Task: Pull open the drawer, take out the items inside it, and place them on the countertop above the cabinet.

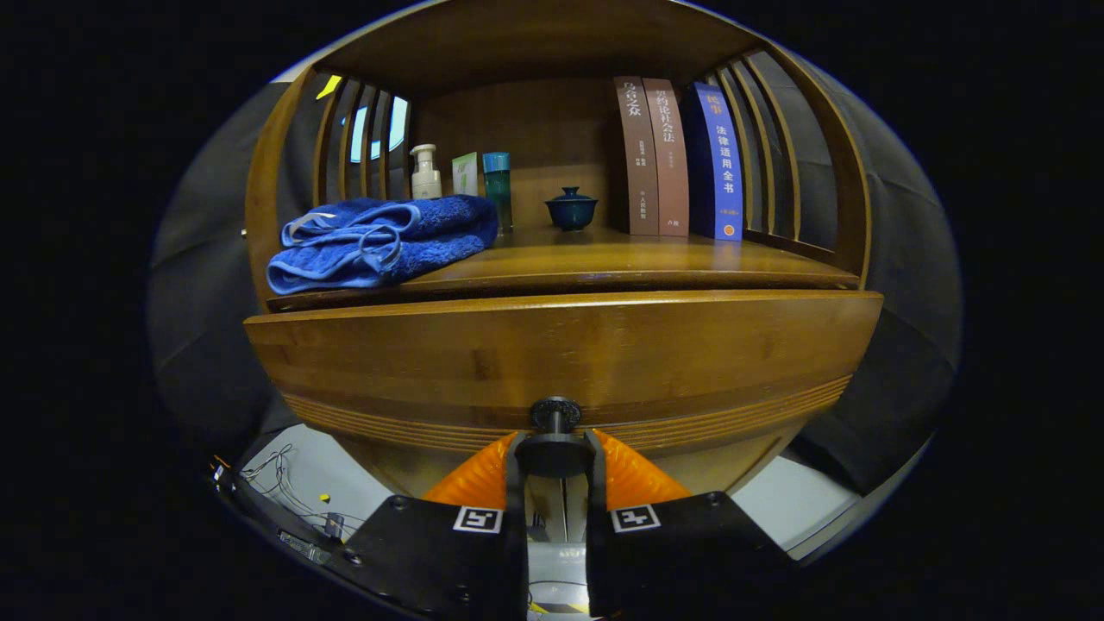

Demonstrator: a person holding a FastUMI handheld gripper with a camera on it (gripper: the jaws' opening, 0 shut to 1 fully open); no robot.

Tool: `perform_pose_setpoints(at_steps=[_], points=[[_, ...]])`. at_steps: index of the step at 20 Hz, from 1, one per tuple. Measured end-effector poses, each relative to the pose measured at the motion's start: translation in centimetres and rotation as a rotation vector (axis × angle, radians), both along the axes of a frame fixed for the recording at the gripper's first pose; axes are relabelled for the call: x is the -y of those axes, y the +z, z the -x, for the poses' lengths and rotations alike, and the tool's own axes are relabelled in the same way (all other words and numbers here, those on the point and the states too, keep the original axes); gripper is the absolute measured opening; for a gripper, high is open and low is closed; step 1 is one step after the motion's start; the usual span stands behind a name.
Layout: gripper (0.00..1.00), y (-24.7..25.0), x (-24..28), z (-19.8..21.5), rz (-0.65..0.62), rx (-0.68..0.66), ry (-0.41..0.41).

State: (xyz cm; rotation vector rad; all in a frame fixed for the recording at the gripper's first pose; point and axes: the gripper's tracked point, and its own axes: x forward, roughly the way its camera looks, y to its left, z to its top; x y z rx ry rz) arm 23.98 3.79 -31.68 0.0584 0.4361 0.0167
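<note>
The wooden drawer front (561, 354) of the cabinet stands right ahead of me, with a round black knob (555, 431) at its lower middle. My gripper (555, 453) has its orange fingers (470, 479) pressed on either side of the knob, shut on it. Above the drawer front lies the wooden countertop (621, 254). A thin dark gap runs between the drawer's upper edge and the countertop. What is inside the drawer stays hidden.
On the countertop lie a folded blue towel (379, 241), a white pump bottle (424, 172), a teal bottle (497, 190), a small dark lidded cup (571, 209) and three upright books (681, 159). Slatted wooden sides close the shelf. Cables (293, 496) lie on the floor below left.
</note>
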Motion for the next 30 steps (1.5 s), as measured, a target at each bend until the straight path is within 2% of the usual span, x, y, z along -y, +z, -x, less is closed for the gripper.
perform_pose_setpoints(at_steps=[12,17,22,24,29,30], points=[[0.31,0.5,0.4,12.3,-0.013,-0.021,-0.012],[0.30,-0.3,0.4,14.4,-0.010,-0.040,-0.007],[0.30,-0.5,0.4,14.4,0.003,-0.044,-0.007],[0.42,0.0,0.3,14.6,-0.008,-0.063,-0.014],[1.00,5.4,0.8,14.9,-0.016,-0.056,-0.036],[1.00,6.8,1.0,14.8,-0.007,-0.052,-0.036]])
